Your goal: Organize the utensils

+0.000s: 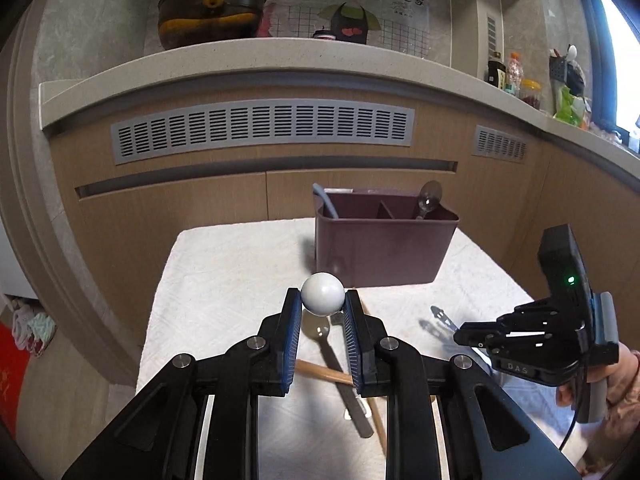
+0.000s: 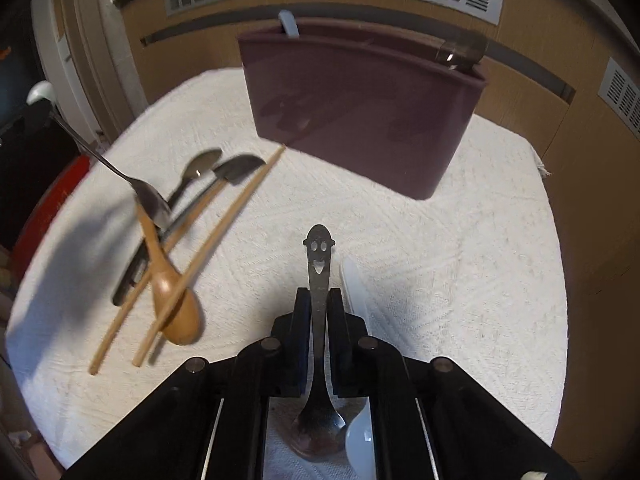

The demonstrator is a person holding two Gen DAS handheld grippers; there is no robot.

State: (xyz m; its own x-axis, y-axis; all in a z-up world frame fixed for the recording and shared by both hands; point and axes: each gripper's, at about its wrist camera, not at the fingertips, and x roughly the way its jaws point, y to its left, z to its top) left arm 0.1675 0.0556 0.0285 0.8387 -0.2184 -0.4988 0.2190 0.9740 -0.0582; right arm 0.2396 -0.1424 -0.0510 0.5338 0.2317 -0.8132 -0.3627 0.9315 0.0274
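1. Nearest us, our right gripper [image 2: 319, 300] has its fingers clamped on the smiley-handled metal spoon [image 2: 319, 280], handle pointing forward, bowl back between the arms.
2. Our left gripper [image 1: 322, 300] pinches a white ball-ended utensil [image 1: 322, 294] (only the right view shows its thin metal stem).
3. Loose chopsticks [image 2: 212, 240] and a wooden spoon [image 2: 176, 304] lie on the white tabletop [image 2: 440, 240].
4. Farthest stands the maroon caddy [image 1: 380, 248], holding a spoon [image 1: 428, 198].
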